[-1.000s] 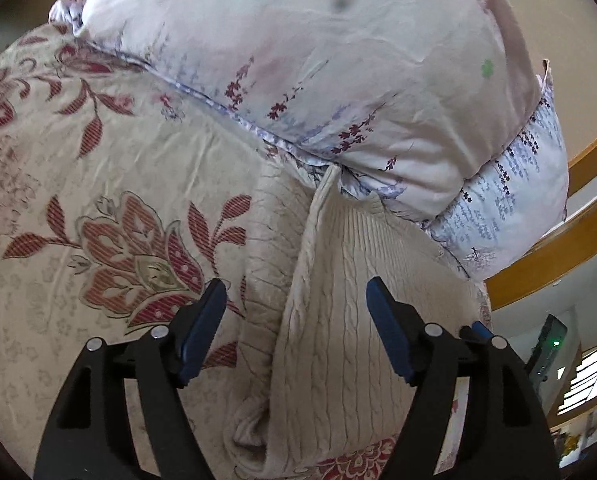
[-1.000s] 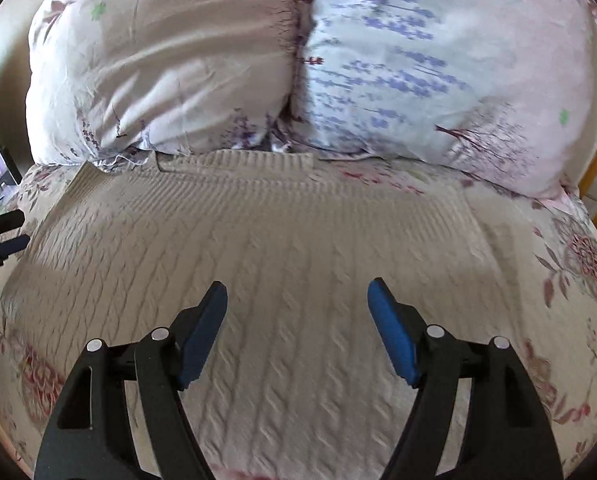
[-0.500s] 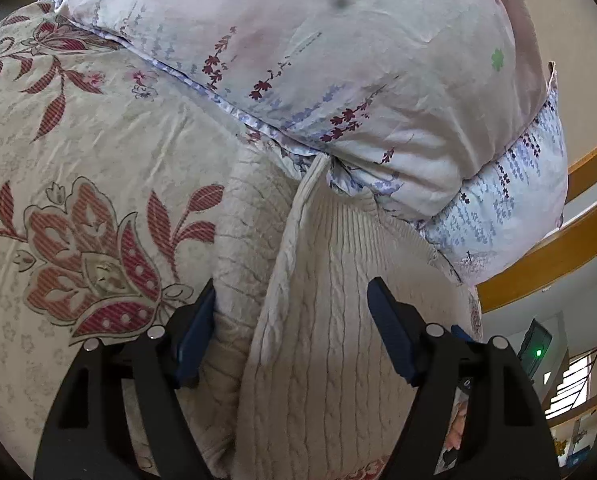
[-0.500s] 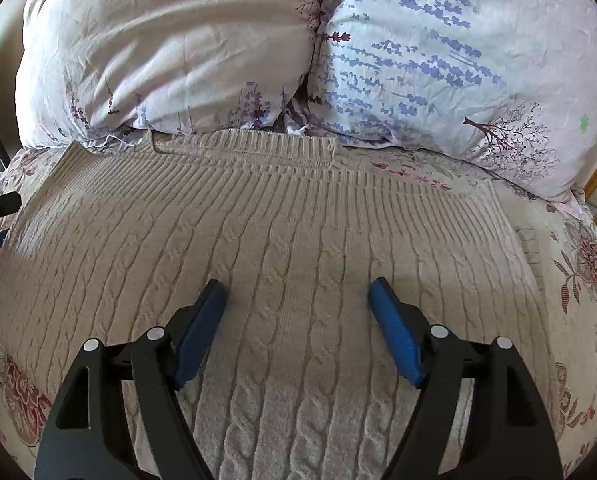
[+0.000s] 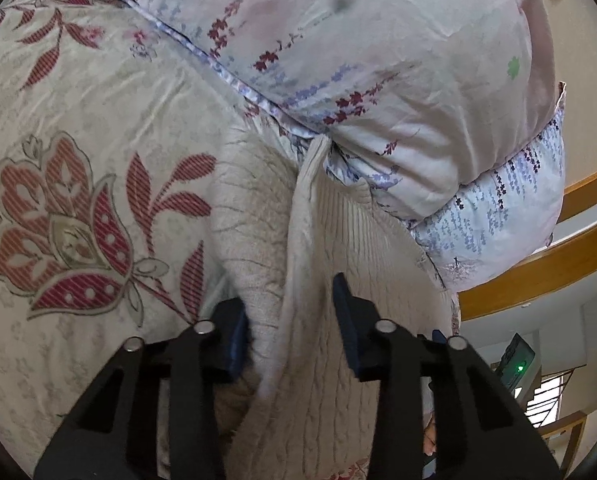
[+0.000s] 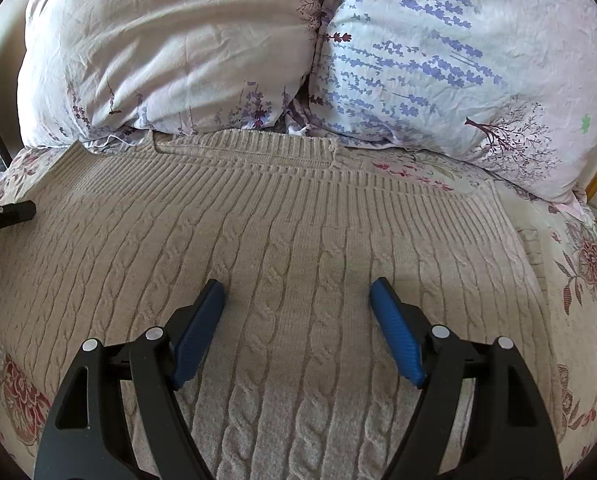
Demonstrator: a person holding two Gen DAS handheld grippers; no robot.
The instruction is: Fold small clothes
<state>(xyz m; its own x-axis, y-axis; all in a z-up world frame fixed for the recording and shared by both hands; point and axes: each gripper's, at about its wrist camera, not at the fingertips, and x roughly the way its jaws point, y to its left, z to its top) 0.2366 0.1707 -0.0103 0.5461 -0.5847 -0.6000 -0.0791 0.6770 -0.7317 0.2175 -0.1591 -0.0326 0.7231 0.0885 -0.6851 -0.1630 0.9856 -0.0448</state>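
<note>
Bed [image 5: 78,92]: floral cover, cream with red flowers, carries everything. Wooden frame visible past its far edge in the left wrist view.

Two pillows at the head edge of the bed, side by side and touching: a pinkish one [image 6: 166,52] and a pale blue one with lavender print [image 6: 458,48].

Sweater [image 6: 298,240]: beige cable knit, spread flat across the bed below the pillows, ribbed band along the top touching the pillow bases. From the left wrist view the sweater's side [image 5: 258,220] is bunched into a raised, doubled-over ridge near the pillow corner; a sleeve or side fold, cannot tell which.

Left hand-held gripper [image 5: 290,320]: jaws partly closed, straddling that ridge. The pad on one side presses into the knit; the other pad stands just off it. Not yet a firm pinch.

Right hand-held gripper [image 6: 296,320]: jaws wide apart, low over the middle of the sweater's body, holding nothing. Contact with the knit cannot be confirmed.

Step in hand, by my reading: taking hold of the left side of the sweater for a first fold inward. Task looks early; body is unfolded.

Next move calls for closing the left jaws fully on the ridge, catching all layers, then carrying it across. The right could pin the middle so the knit does not drag.
</note>
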